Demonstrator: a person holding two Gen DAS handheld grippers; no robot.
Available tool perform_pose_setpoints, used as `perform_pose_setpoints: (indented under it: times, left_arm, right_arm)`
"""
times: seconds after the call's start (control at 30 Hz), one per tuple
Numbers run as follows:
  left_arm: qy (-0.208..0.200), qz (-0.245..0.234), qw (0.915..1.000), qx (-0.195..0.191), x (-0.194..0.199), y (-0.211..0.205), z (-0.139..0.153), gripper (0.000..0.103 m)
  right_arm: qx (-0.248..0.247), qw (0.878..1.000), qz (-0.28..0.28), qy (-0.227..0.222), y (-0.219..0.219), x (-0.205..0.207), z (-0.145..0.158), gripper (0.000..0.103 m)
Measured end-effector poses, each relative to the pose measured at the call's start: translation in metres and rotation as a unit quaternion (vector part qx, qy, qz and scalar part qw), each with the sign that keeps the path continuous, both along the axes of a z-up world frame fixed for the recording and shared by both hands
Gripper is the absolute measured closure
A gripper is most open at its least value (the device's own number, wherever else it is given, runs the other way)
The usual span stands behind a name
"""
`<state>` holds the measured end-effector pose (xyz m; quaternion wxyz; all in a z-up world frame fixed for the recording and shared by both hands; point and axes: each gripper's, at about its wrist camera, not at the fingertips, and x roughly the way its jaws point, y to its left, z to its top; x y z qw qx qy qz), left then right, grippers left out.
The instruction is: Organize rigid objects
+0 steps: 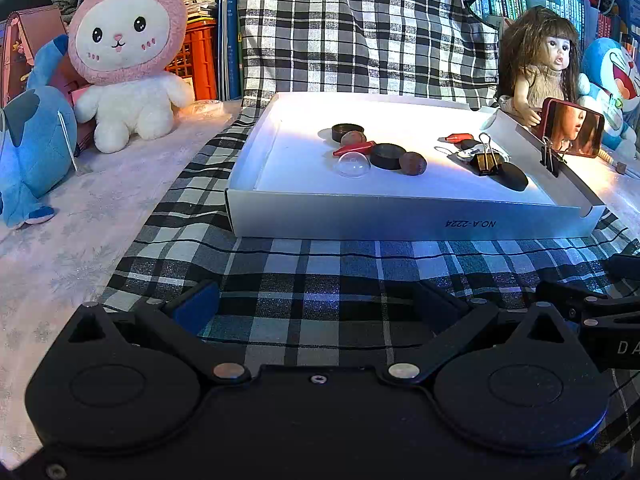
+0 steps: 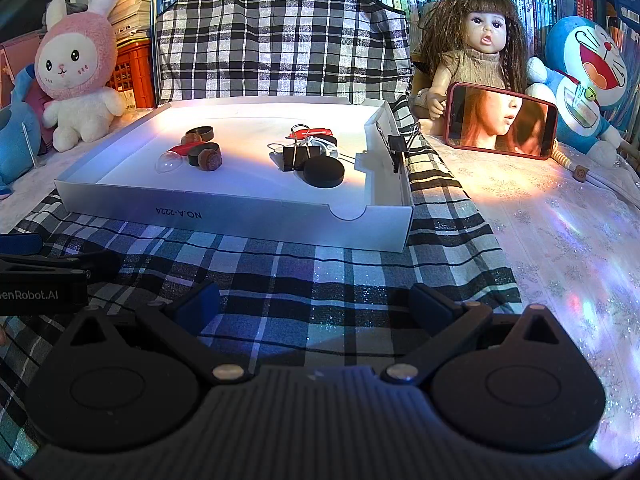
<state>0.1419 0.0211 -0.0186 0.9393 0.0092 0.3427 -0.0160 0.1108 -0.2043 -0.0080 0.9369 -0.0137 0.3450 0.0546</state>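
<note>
A white shallow box (image 1: 400, 222) (image 2: 240, 216) lies on the plaid cloth. Inside are black discs (image 1: 387, 156) (image 2: 323, 173), brown nuts (image 1: 413, 163) (image 2: 209, 159), a clear dome (image 1: 353, 165) (image 2: 169, 162), red pointed pieces (image 1: 354, 148) (image 2: 312, 133) and a black binder clip (image 1: 486, 160) (image 2: 298, 157). Another binder clip (image 1: 551, 158) (image 2: 396, 146) grips the box's right wall. My left gripper (image 1: 320, 308) is open and empty, low over the cloth in front of the box. My right gripper (image 2: 316, 308) is open and empty, also in front of the box.
A pink-and-white bunny plush (image 1: 128, 60) (image 2: 78, 68) and a blue plush (image 1: 32, 136) sit at the left. A doll (image 1: 540, 64) (image 2: 476, 40), a red-cased phone (image 1: 574, 128) (image 2: 502, 120) and a Doraemon plush (image 2: 584, 76) stand at the right. Books fill the back.
</note>
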Motion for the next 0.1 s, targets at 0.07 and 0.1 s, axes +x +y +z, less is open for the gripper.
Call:
perform_pose_setpoints:
  times: [0.07, 0.1]
  left_arm:
    - [0.0, 0.0, 1.0, 0.0, 0.0, 0.0, 0.0, 0.0]
    - [0.0, 0.0, 1.0, 0.0, 0.0, 0.0, 0.0, 0.0]
  right_arm:
    - [0.0, 1.0, 0.0, 0.0, 0.0, 0.0, 0.0, 0.0]
    - [0.0, 1.0, 0.0, 0.0, 0.0, 0.0, 0.0, 0.0]
